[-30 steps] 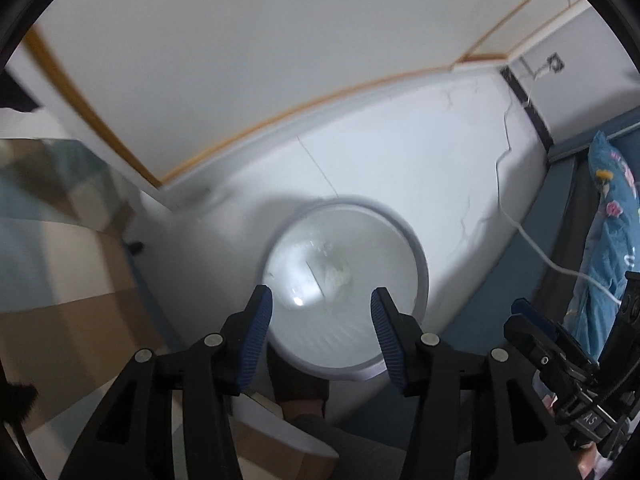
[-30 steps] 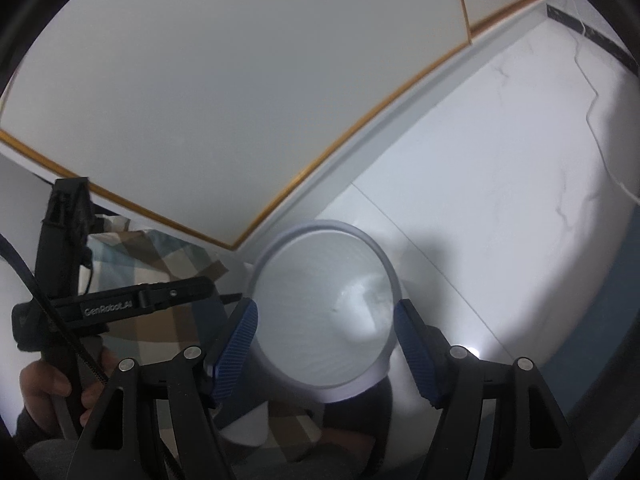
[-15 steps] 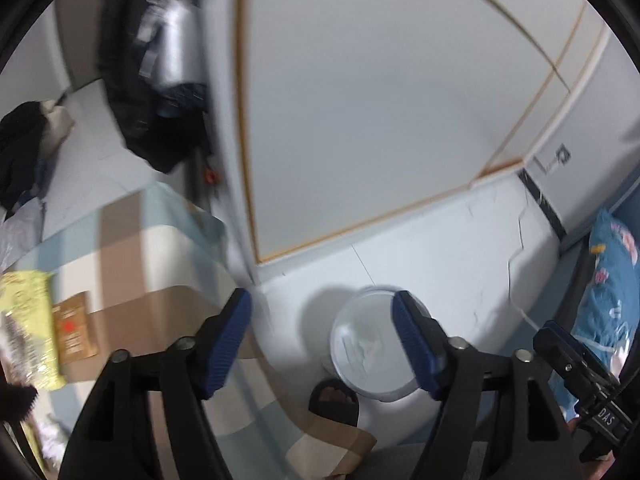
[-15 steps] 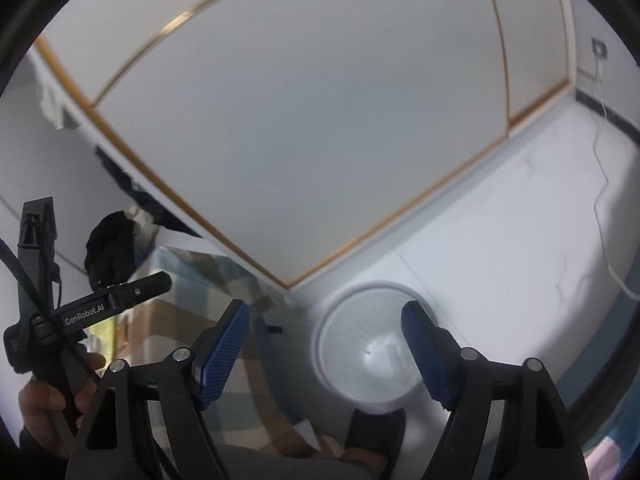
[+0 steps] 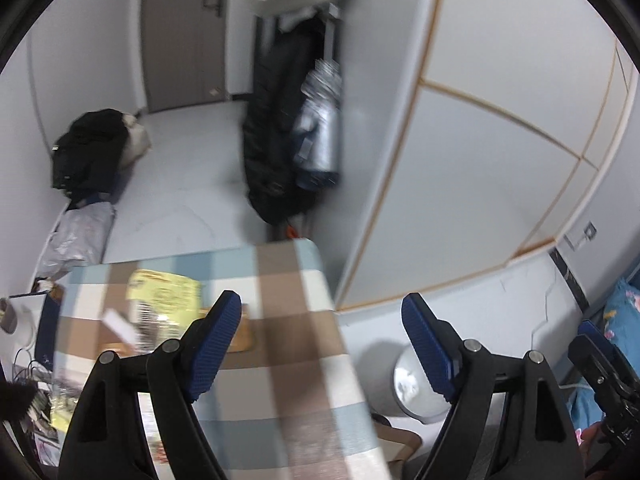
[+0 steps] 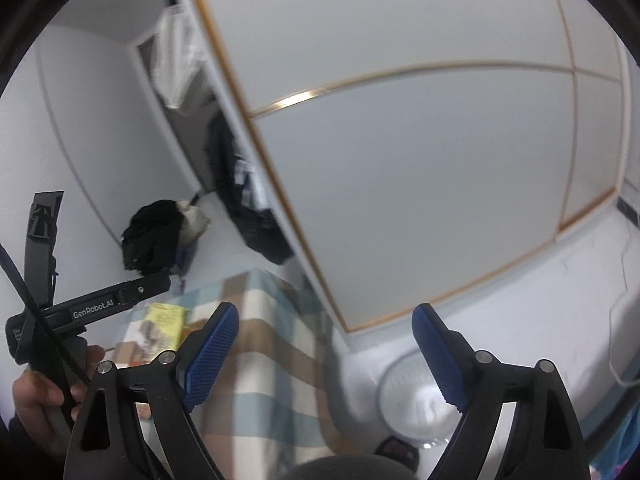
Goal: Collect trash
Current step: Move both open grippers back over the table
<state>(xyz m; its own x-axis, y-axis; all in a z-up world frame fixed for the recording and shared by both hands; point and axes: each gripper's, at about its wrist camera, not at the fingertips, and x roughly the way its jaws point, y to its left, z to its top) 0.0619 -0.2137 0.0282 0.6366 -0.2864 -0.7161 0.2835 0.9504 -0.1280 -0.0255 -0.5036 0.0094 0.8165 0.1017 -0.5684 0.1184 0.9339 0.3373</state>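
Tongs: left gripper (image 5: 322, 344) spread, widening, empty | right gripper (image 6: 326, 354) spread, widening, empty

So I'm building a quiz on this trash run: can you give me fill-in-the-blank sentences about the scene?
1. The white trash bin stands on the ____.
2. Both the left gripper and the right gripper are empty, their jaws ____.
3. The cloth on the table has a ____ pattern.
4. The yellow packet lies on the ____.

Missing words: floor; open; checked; table
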